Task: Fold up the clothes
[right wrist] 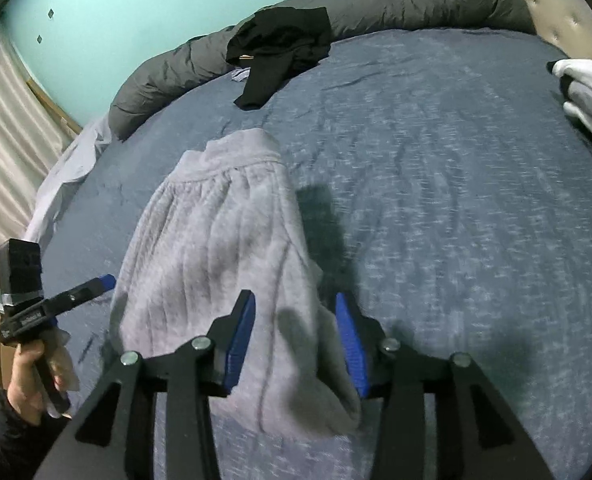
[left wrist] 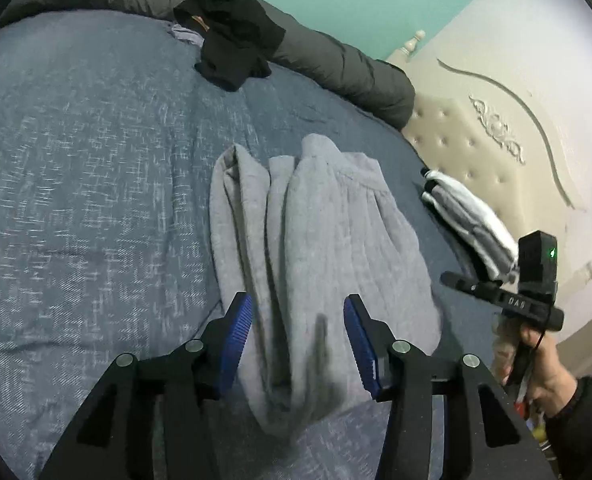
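Note:
A light grey garment [left wrist: 320, 248] lies bunched lengthwise on the blue bed cover [left wrist: 96, 184]; it also shows in the right wrist view [right wrist: 224, 256], gathered waistband at its far end. My left gripper [left wrist: 298, 322] is open, its blue pads [left wrist: 238, 336] on either side of the garment's near end, just above it. My right gripper [right wrist: 295, 324] is open over the garment's near right corner. Each gripper shows in the other's view, the right one [left wrist: 508, 300] and the left one [right wrist: 56, 304].
A black garment [left wrist: 236, 40] lies at the far side against a rolled dark grey duvet [left wrist: 336, 60]. Folded white and grey clothes [left wrist: 468, 216] sit by the padded cream headboard [left wrist: 496, 152]. A pale sheet [right wrist: 68, 168] hangs off the bed's left edge.

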